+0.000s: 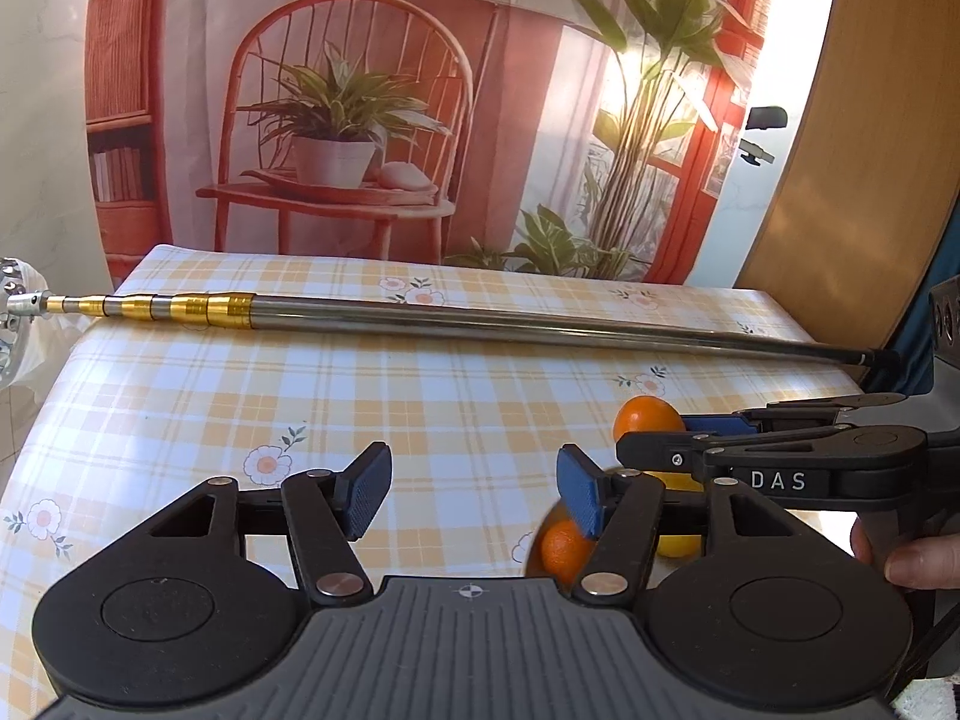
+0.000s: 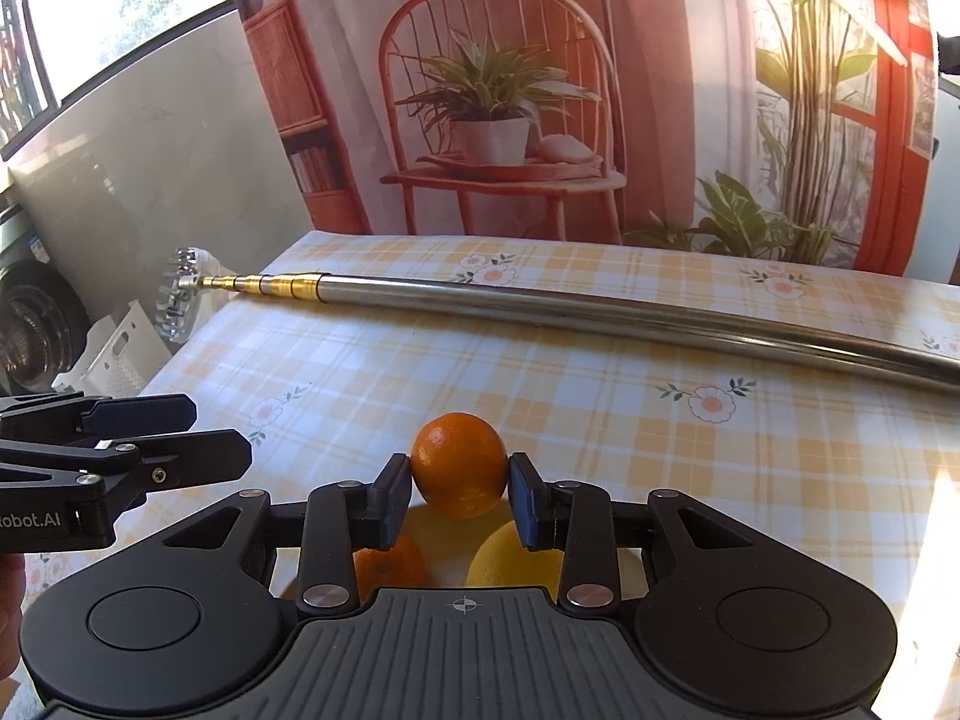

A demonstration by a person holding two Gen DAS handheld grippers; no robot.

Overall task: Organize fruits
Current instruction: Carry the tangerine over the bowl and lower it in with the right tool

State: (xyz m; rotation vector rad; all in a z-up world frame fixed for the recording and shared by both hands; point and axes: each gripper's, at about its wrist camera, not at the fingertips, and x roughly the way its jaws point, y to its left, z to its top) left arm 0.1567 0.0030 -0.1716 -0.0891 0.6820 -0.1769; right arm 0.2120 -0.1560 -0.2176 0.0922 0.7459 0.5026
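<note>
Right gripper: clamped on orange, above the lemon.
Left gripper: open, empty, left of lemon.

Printed backdrop of chair and plants, checked tablecloth, sunlit window.

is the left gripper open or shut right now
Open. In the left wrist view the left gripper has its blue pads spread wide, with only tablecloth between them; it holds nothing.
</note>
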